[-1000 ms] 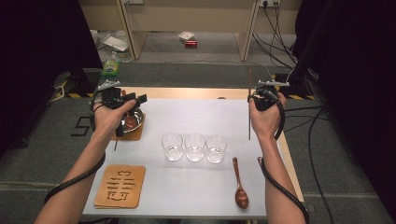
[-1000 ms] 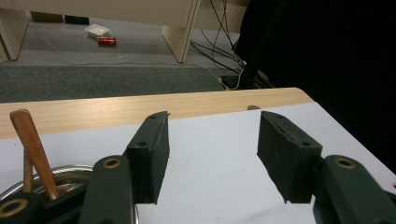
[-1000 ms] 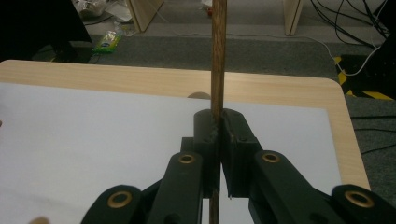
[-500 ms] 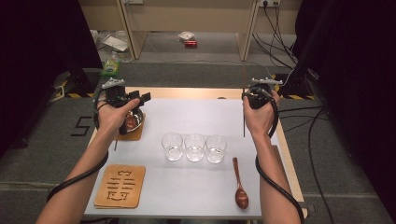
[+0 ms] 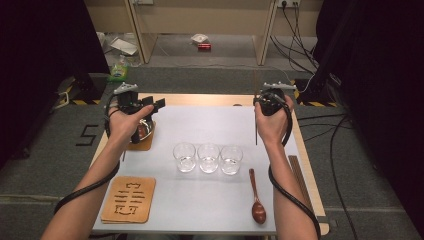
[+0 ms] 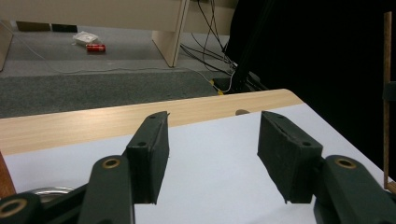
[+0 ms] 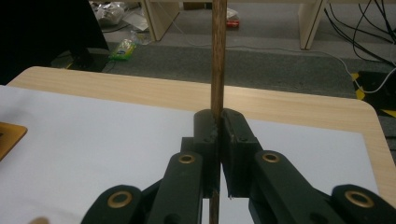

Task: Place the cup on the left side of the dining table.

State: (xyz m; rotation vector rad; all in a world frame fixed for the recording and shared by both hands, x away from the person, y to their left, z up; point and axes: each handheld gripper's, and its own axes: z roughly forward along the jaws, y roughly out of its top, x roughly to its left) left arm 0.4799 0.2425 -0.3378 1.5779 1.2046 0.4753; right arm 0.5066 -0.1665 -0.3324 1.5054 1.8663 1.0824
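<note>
My right gripper [image 5: 259, 103] [image 7: 218, 116] is held above the table's far right corner, shut on a thin wooden chopstick [image 7: 217, 56] that stands upright, its lower end [image 5: 256, 132] hanging toward the white mat [image 5: 210, 125]. My left gripper [image 5: 152, 106] [image 6: 212, 126] hovers at the far left, open, with nothing between its jaws. It is just above a small metal bowl [image 5: 144, 130] [image 6: 49, 191] resting on a wooden coaster [image 5: 146, 145]. In the left gripper view the chopstick [image 6: 386, 93] stands at the right edge.
Three empty glasses [image 5: 208, 157] stand in a row mid-table. A wooden spoon [image 5: 257, 200] lies at the front right, a carved wooden coaster [image 5: 129, 199] at the front left. More chopsticks [image 5: 298, 172] lie along the table's right edge.
The right hand has drifted slightly left with the chopstick still gripped. The left hand has barely shifted and its jaws stay open.
</note>
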